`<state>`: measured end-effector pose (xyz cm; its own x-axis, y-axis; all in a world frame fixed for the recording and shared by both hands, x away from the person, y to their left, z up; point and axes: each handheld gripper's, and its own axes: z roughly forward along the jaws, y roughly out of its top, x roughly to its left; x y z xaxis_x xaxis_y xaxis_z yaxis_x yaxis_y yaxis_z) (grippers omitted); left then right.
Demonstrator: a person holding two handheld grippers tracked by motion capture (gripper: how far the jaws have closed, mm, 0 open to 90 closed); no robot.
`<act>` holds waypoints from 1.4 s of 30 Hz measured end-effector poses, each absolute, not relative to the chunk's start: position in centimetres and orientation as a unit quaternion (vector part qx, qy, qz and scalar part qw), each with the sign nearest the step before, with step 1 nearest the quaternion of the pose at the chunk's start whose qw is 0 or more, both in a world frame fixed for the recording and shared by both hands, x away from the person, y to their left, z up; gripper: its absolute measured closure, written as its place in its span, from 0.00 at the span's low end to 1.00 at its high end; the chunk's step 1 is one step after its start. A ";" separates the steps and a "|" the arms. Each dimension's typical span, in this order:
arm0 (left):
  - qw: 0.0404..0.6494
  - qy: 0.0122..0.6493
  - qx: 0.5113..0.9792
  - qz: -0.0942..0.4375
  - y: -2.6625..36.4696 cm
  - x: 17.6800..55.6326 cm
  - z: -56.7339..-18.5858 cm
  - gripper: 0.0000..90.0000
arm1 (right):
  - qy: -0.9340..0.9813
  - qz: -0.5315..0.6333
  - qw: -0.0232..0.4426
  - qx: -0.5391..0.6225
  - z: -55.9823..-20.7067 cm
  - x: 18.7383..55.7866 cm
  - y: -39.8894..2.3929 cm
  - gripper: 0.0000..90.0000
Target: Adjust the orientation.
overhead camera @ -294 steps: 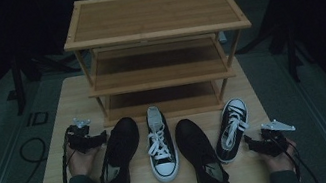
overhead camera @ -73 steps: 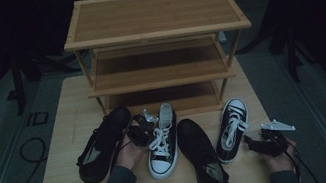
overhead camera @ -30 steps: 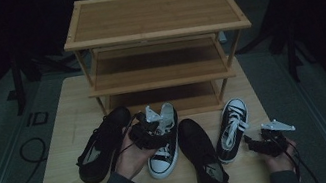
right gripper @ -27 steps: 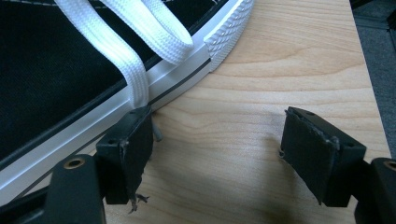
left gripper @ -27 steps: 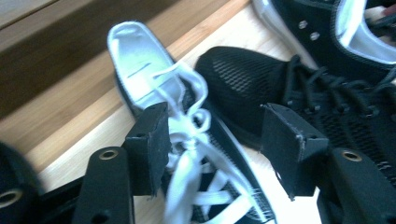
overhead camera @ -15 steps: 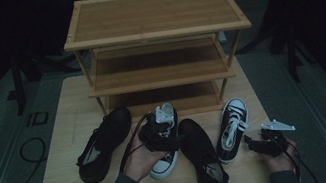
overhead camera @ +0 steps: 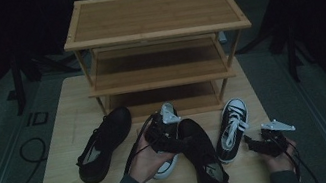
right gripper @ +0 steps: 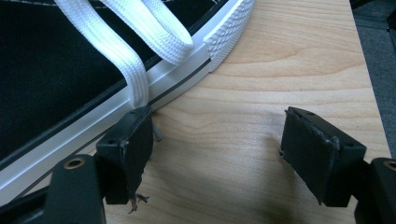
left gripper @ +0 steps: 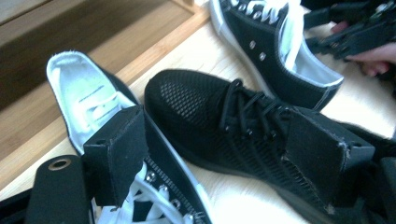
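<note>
The left tool [overhead camera: 164, 133] is seen with jaws wide apart, just opened, nothing clamped; the white-laced sneaker [overhead camera: 165, 121] lies under it on the table [overhead camera: 67, 134], at six o'clock from the shoe rack [overhead camera: 158, 46]. The right tool [overhead camera: 260, 144] is held open at four o'clock, empty.

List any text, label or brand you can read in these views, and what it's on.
"ID": dark letters on the grey floor mat, left of the wooden board.
Grey print on the insole of the white-lined sneaker by the left gripper: too blurred to read.
Small mark on the insole of the black mesh shoe: too small to read.
Shoe rack: no text seen.
</note>
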<state>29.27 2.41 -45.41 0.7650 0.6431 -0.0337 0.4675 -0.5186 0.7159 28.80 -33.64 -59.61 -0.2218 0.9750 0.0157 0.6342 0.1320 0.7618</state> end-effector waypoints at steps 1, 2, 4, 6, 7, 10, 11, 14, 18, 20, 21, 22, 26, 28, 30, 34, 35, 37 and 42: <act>0.372 0.320 0.863 0.118 2.3 29.2 -45.3 0.24 | 0.707 0.332 0.256 0.569 -59.6 28.8 -33.6 0.28; 0.371 0.319 0.864 0.118 2.2 29.1 -45.2 0.23 | 0.707 0.333 0.256 0.569 -59.6 28.8 -33.6 0.28; 0.370 0.315 0.866 0.118 1.9 28.9 -45.1 0.22 | 0.707 0.333 0.256 0.569 -59.6 28.8 -33.6 0.28; 0.372 0.312 0.867 0.114 1.7 28.7 -45.1 0.22 | 0.707 0.333 0.256 0.569 -59.6 28.8 -33.6 0.28; 0.372 0.312 0.867 0.114 1.7 28.7 -45.1 0.22 | 0.707 0.333 0.256 0.569 -59.6 28.8 -33.6 0.28; 0.371 0.302 0.871 0.110 1.2 28.4 -45.3 0.22 | 0.707 0.333 0.256 0.569 -59.6 28.8 -33.6 0.28; 0.368 0.298 0.873 0.112 1.0 28.3 -45.3 0.22 | 0.707 0.333 0.256 0.569 -59.6 28.8 -33.6 0.28; 0.364 0.292 0.878 0.110 0.7 28.5 -45.5 0.23 | 0.707 0.333 0.256 0.569 -59.6 28.8 -33.6 0.28; 0.366 0.290 0.878 0.106 0.4 28.3 -45.6 0.24 | 0.707 0.333 0.256 0.569 -59.6 28.8 -33.6 0.28; 0.365 0.285 0.880 0.104 0.2 28.1 -45.7 0.24 | 0.707 0.333 0.256 0.569 -59.6 28.8 -33.6 0.28; 0.364 0.283 0.881 0.103 0.0 28.0 -45.8 0.24 | 0.707 0.333 0.256 0.569 -59.6 28.8 -33.6 0.28; 0.362 0.282 0.883 0.101 -0.2 28.0 -45.9 0.24 | 0.707 0.333 0.256 0.569 -59.6 28.8 -33.6 0.28; 0.355 0.276 0.888 0.094 -0.8 27.8 -46.3 0.24 | 0.707 0.333 0.256 0.569 -59.6 28.8 -33.6 0.28; 0.352 0.273 0.891 0.092 -1.2 27.6 -46.6 0.24 | 0.707 0.333 0.256 0.569 -59.6 28.8 -33.6 0.28; 0.348 0.270 0.893 0.088 -1.5 27.5 -46.9 0.24 | 0.708 0.332 0.256 0.569 -59.6 28.8 -33.6 0.28; 0.325 0.271 0.901 0.095 -2.0 27.5 -47.7 0.25 | 0.707 0.333 0.256 0.569 -59.6 28.8 -33.7 0.28; 0.323 0.274 0.901 0.091 -2.0 27.6 -47.9 0.27 | 0.707 0.333 0.256 0.568 -59.6 28.8 -33.7 0.27; 0.325 0.278 0.900 0.083 -1.8 27.7 -48.0 0.28 | 0.708 0.333 0.256 0.568 -59.6 28.8 -33.7 0.27; 0.324 0.269 0.905 0.059 -1.7 27.6 -47.9 0.44 | 0.708 0.333 0.256 0.568 -59.6 28.8 -33.7 0.27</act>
